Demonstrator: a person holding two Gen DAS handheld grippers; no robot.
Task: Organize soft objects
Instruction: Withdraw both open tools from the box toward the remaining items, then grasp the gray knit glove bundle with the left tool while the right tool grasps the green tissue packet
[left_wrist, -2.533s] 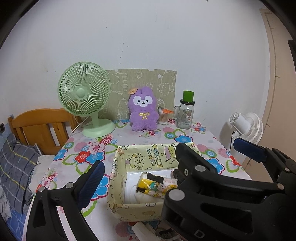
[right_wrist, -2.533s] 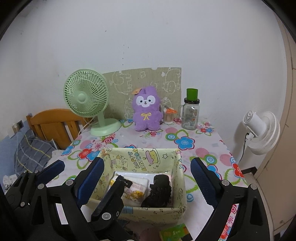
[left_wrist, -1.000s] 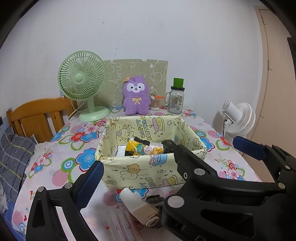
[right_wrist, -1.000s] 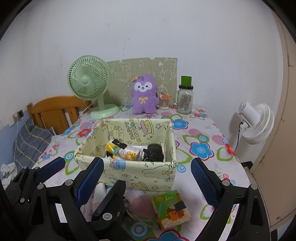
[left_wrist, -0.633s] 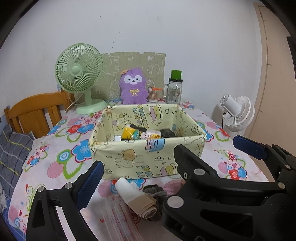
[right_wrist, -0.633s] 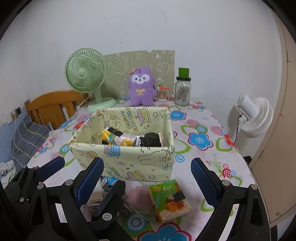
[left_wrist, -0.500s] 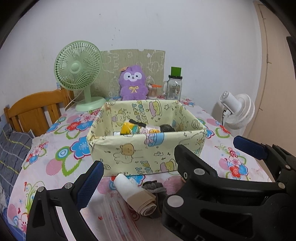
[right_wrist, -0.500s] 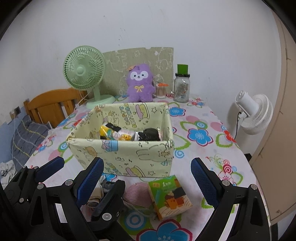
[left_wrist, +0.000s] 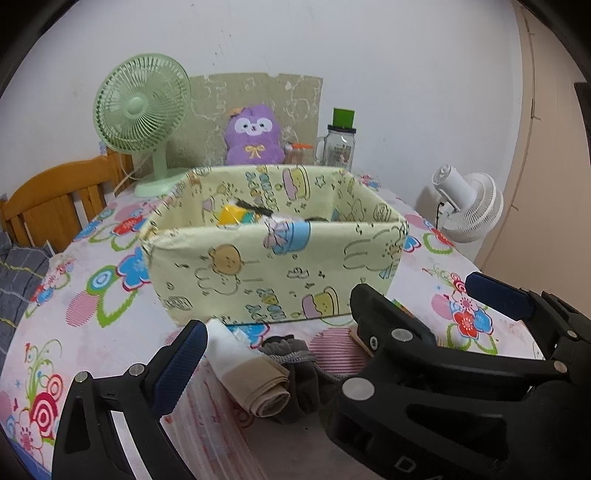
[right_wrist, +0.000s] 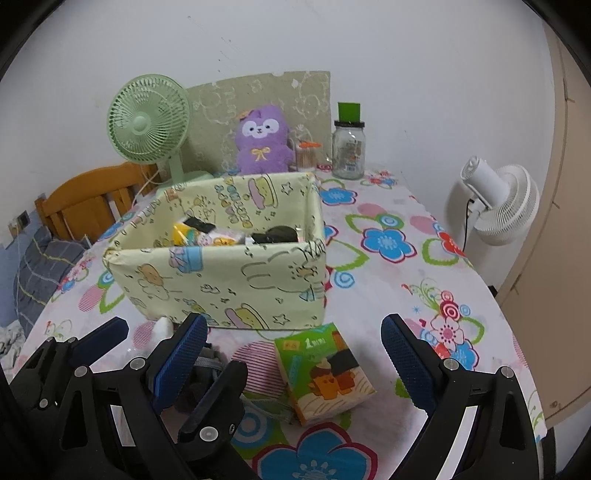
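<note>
You are holding both grippers wide apart and gripping nothing, left gripper (left_wrist: 338, 325) hovering over the rolled white-and-beige sock (left_wrist: 245, 369) and grey sock (left_wrist: 295, 373), both lying just before the yellow fabric bin (left_wrist: 258, 273), right gripper (right_wrist: 291, 350) hanging above the green tissue pack (right_wrist: 323, 373).

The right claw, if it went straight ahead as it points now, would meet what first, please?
Most likely the green tissue pack lying between the right claw's open blue pads, before the yellow fabric box behind it; depth is uncertain.
</note>
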